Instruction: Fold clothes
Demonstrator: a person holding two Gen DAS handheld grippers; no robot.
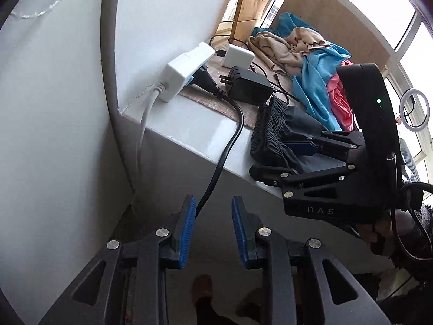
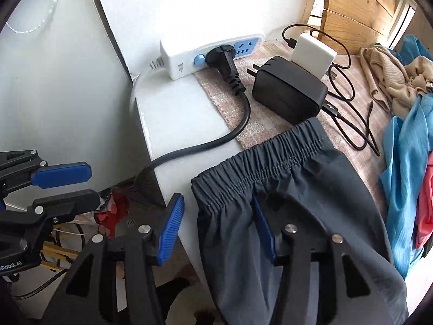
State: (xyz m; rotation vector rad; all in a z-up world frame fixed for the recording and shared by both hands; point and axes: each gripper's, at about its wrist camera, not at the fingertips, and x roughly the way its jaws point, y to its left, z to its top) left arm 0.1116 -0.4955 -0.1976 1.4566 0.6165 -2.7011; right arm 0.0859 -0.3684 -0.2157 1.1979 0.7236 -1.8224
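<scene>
Dark grey shorts [image 2: 292,189] with an elastic waistband lie at the lower centre of the right wrist view, on the near edge of a white ledge [image 2: 173,108], partly over a pinkish mat [image 2: 259,130].

My right gripper [image 2: 219,227]: released, jaws spread; one blue pad sits off the ledge's edge, the other rests against the shorts' fabric just below the waistband, with no pinch on the cloth.

My left gripper [image 1: 212,230]: jaws parted, nothing between the pads; a black power cord [image 1: 230,140] hangs past the ledge behind them.

Upper centre: white power strip [image 2: 211,54] with a black plug in it, black power adapter [image 2: 289,92], white charger [image 2: 314,51].

Right edge: heap of beige [image 2: 384,81], blue [image 2: 406,162] and pink [image 2: 425,203] clothes.
</scene>
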